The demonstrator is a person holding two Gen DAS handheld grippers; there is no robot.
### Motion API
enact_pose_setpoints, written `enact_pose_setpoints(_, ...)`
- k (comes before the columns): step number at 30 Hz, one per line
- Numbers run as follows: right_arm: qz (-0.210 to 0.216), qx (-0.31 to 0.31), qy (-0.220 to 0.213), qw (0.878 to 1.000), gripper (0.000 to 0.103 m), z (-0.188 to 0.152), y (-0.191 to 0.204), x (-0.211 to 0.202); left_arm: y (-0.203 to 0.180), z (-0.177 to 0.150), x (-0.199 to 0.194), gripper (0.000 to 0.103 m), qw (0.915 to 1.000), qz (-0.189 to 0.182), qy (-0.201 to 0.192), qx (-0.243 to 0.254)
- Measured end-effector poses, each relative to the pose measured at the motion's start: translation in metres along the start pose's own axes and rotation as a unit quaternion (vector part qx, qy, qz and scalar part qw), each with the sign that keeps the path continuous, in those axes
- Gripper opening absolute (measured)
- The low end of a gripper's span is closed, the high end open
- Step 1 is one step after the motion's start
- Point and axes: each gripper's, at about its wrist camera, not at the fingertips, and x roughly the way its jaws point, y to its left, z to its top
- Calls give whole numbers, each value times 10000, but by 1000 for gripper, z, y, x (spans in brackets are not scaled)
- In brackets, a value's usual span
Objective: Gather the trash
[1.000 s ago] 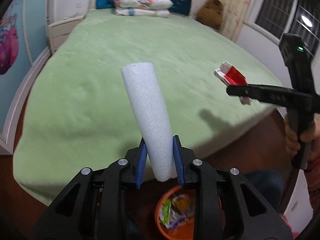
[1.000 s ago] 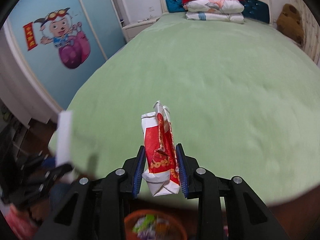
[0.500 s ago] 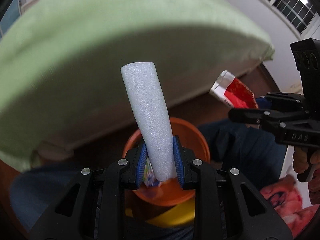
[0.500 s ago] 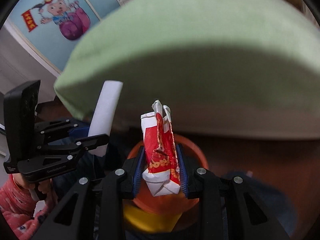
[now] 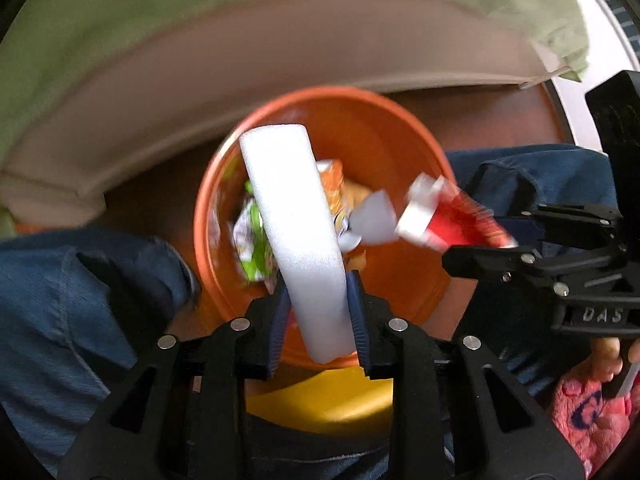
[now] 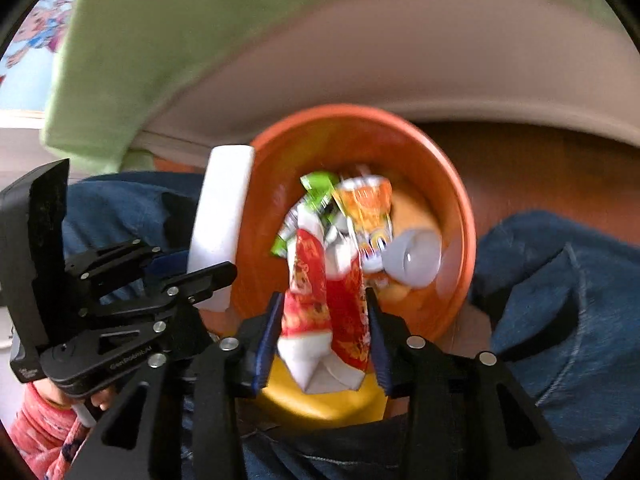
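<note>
Bin (image 5: 400, 136) on floor, between the person's two knees, bed edge (image 5: 280, 60) behind it. Wrappers (image 6: 360, 208) and a cup (image 6: 416, 258) lie inside the bin. Foam tube (image 5: 294, 236) sits between the left gripper (image 5: 318, 320) fingers, above the bin's left half. Red packet (image 6: 324, 304) sits between the right gripper (image 6: 324, 336) fingers, over the bin's near rim, right of the tube.

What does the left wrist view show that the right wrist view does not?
Only the left wrist view shows the pale floor strip at upper right. Only the right wrist view shows the blue cartoon wall picture. Both show the orange bin with wrappers inside, the white foam tube in the left gripper, and the red-and-white packet in the right gripper.
</note>
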Motion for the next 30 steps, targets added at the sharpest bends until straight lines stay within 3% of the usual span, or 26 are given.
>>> enact_pose_setpoints(2,-97,87,71,9999,52,-2,-2,7,1,0,8,40,9998,81,169,-45)
enact_pose_setpoints(4,-146,163,29,9998,64,-4,-6,7,3,0,13,57,9994,92,318,-124)
enact_pose_setpoints(7,-83,296,-46,9995,75,1,-14,2,4,2,7,67,9992,147,266,-261)
enact_pose_setpoints(14,61,564,43,9984,76,3,-25,10,12,4,3,73,9982,238,288,-467)
enact_pose_setpoints(18,55,565,-153,9983,77,5,-25,0,11,4,-2,73,9984,278,225,-431)
enact_pose_setpoints(24,-208,295,-839,9958,78,10,-11,-43,4,13,-46,73,9970,573,-435,-296)
enact_pose_setpoints(30,-158,-28,-1902,9816,82,20,14,-117,-5,28,-136,73,9805,916,-1718,-277)
